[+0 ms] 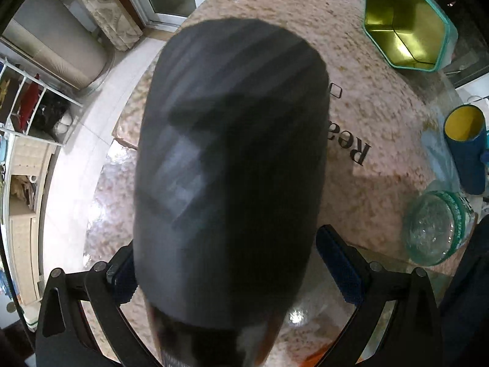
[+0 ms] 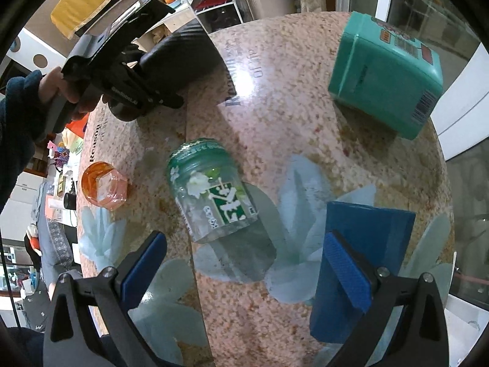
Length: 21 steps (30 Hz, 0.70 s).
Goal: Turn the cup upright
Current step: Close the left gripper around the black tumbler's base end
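A large black cup (image 1: 232,165) fills the left wrist view, held between my left gripper's (image 1: 235,267) blue pads and lifted above the table. In the right wrist view the same black cup (image 2: 180,58) lies tilted in the left gripper (image 2: 146,82) at the far left of the table, its mouth end pointing away. My right gripper (image 2: 244,272) is open and empty above the near table edge, behind a clear glass jar (image 2: 214,189) lying on its side.
A round speckled glass-topped table (image 2: 290,98) holds a teal hexagonal tin (image 2: 388,73) on its side, a blue cup (image 2: 366,263) on its side with yellow inside (image 1: 466,143), and an orange glass (image 2: 104,188). Shelves and floor lie beyond the table.
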Motion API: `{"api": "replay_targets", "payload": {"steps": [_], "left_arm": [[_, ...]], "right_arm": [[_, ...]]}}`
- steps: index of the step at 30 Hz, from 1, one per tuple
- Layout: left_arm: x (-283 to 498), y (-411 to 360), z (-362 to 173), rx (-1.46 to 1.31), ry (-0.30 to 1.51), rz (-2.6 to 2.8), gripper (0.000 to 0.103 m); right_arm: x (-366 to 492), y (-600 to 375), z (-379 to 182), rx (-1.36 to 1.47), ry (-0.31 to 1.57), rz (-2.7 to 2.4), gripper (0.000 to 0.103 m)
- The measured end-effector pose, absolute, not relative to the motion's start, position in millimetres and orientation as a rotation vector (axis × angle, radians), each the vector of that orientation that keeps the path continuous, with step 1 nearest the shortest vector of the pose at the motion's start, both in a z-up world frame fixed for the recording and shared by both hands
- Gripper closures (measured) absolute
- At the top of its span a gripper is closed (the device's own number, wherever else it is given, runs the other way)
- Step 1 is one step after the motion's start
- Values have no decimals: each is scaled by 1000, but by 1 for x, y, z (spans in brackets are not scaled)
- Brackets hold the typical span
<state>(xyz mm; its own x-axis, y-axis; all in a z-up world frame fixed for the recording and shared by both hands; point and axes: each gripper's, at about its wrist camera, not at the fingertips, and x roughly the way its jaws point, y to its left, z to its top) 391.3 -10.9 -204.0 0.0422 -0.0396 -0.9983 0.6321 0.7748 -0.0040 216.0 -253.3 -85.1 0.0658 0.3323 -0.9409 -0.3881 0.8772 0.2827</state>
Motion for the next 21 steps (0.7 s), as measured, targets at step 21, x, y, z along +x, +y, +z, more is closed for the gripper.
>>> {"api": "replay_targets", "payload": {"steps": [21], "left_arm": [[379, 12, -180, 332, 1443, -386, 23]], "right_arm": [[214, -258, -78, -35, 1376, 524, 0]]}}
